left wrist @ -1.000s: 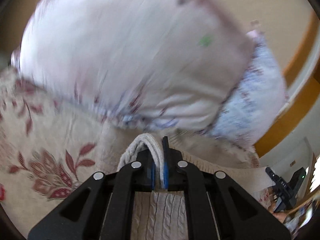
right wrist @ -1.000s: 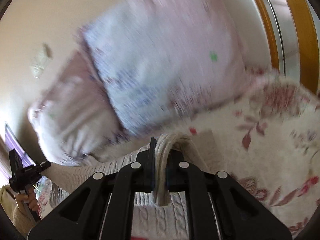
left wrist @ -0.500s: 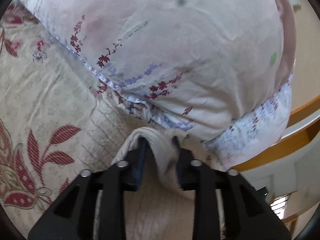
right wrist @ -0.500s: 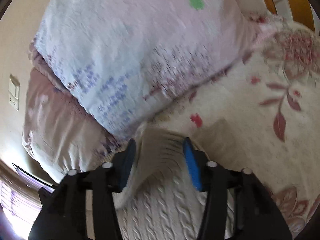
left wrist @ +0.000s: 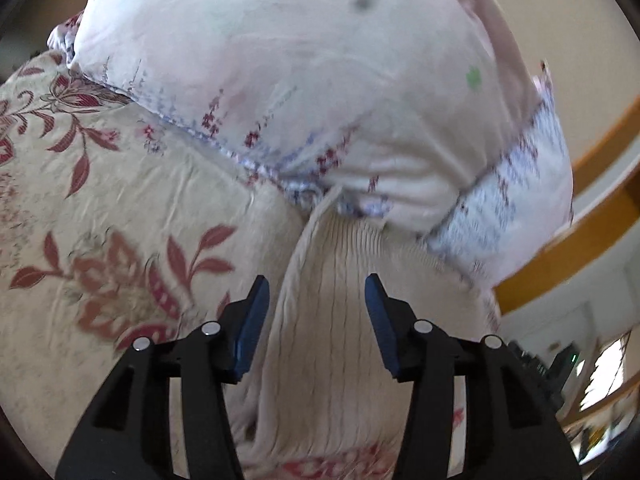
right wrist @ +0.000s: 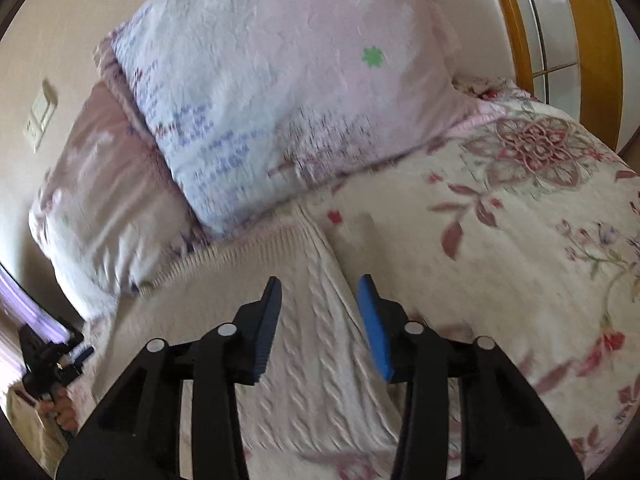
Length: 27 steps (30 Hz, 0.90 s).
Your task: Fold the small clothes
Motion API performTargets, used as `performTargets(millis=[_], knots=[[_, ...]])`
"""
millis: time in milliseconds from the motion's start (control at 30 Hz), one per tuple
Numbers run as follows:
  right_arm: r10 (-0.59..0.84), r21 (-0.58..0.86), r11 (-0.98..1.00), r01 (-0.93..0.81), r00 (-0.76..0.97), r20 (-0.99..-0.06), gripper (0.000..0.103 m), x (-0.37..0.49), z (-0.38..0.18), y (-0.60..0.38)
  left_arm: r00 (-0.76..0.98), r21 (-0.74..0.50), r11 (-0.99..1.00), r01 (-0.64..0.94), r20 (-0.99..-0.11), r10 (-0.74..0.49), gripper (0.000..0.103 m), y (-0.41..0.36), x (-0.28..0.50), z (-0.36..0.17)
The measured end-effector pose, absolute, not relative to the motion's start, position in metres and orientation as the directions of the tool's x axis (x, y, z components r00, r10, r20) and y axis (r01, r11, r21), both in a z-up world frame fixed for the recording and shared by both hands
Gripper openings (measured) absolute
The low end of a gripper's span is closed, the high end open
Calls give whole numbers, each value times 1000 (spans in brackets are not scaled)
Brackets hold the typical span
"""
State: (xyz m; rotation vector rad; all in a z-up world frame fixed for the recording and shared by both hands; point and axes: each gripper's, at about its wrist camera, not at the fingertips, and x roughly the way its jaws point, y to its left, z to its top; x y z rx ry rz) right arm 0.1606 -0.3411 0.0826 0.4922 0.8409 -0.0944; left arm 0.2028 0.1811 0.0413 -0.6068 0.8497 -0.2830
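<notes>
sweater [right wrist: 320,344]: cream, cable-knit | bedspread [right wrist: 520,248]: cream, red-pink floral | pillow [right wrist: 280,92]: pale pink-white, blue-purple sprigs, green flower | fingers [right wrist: 372,320]: black, blue pads

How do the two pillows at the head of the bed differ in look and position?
The front pillow is pale white-pink with blue and red print and a green flower; the back pillow is a plainer dusty mauve. The front pillow leans over the back pillow, hiding much of it. The cream sweater has its ribbed hem right against the front pillow's lower edge, whereas the back pillow sits farther behind. Both rest on the floral bedspread.
</notes>
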Motion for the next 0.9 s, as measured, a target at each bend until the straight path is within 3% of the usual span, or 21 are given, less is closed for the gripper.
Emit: performTargets(millis=[233, 300, 400, 533, 900], knots=[[80, 297, 917, 268, 604, -793, 41, 154, 65, -336, 602, -490, 870, 52, -680, -419, 47, 163, 181, 31], [83, 282, 924, 258, 584, -807, 36, 154, 60, -333, 588, -468, 882, 44, -702, -402, 47, 160, 181, 25], [53, 233, 944, 236, 586, -809, 19, 152, 60, -325, 579, -455, 890, 35, -717, -390, 37, 157, 181, 19], [32, 211, 953, 216, 623, -782, 8, 146, 70, -318, 561, -459, 888, 28, -728, -394, 9, 159, 182, 13], [-4, 189, 953, 237, 634, -773, 8, 127, 84, -313, 555, -500, 863, 68, -700, -450, 7, 173, 170, 20]])
